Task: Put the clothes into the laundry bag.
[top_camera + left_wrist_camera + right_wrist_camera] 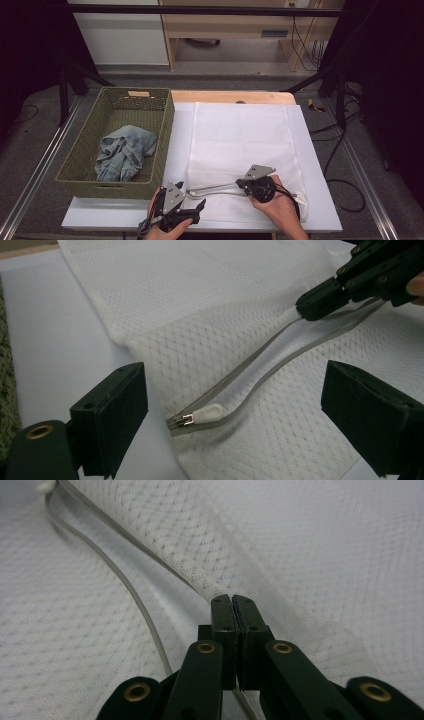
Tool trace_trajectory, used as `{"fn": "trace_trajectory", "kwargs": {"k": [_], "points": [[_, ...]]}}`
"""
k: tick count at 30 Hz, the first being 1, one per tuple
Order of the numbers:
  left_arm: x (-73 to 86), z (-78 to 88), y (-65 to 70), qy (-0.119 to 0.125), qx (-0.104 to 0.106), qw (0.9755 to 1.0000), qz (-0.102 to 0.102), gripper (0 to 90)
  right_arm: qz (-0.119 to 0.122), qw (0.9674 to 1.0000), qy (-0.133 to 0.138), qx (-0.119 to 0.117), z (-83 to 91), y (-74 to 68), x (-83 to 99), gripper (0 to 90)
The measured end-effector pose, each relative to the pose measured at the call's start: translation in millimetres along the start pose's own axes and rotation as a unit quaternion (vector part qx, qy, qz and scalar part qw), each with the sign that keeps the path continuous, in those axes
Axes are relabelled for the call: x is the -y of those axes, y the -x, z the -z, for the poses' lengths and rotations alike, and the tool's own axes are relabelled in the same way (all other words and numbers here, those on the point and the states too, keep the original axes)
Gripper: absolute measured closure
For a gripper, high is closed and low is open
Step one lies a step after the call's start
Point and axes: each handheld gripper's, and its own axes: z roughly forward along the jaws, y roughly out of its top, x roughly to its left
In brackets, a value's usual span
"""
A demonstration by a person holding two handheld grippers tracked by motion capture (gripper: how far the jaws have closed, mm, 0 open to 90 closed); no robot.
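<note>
A white mesh bag (pixel 240 135) lies flat on the white table top. Its zipper (pixel 260 370) stands open along the near edge, and the white zipper pull (pixel 207 414) sits at the bag's left corner. My left gripper (pixel 240 402) is open, its jaws wide apart on either side of the pull without touching it; in the high view the left gripper (pixel 199 206) is at the bag's near left corner. My right gripper (pixel 233 602) is shut, pinching a raised fold of mesh at the zipper edge. From above, the right gripper (pixel 242 184) points left along the zipper.
A green woven basket (pixel 167 135) stands left of the bag, holding a crumpled denim garment (pixel 125 152). The table's front edge (pixel 200 229) runs just below both hands. Dark frame posts and cables flank the table.
</note>
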Motion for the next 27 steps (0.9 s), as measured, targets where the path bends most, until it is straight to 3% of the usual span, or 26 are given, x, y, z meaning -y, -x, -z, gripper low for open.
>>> {"fn": "trace_trajectory", "kwargs": {"k": [10,27], "points": [[1.2,-1.2,1.7,-0.006,-0.001,1.0000,-0.003,10.8,-0.018,0.9992,0.035,0.008,21.7,-0.4,-11.6,89.5],[1.9,-2.6,3.1,-0.010,0.002,0.9999,-0.004,10.5,-0.021,0.9993,0.030,0.009,19.1,-1.2,-10.0,89.4]]}}
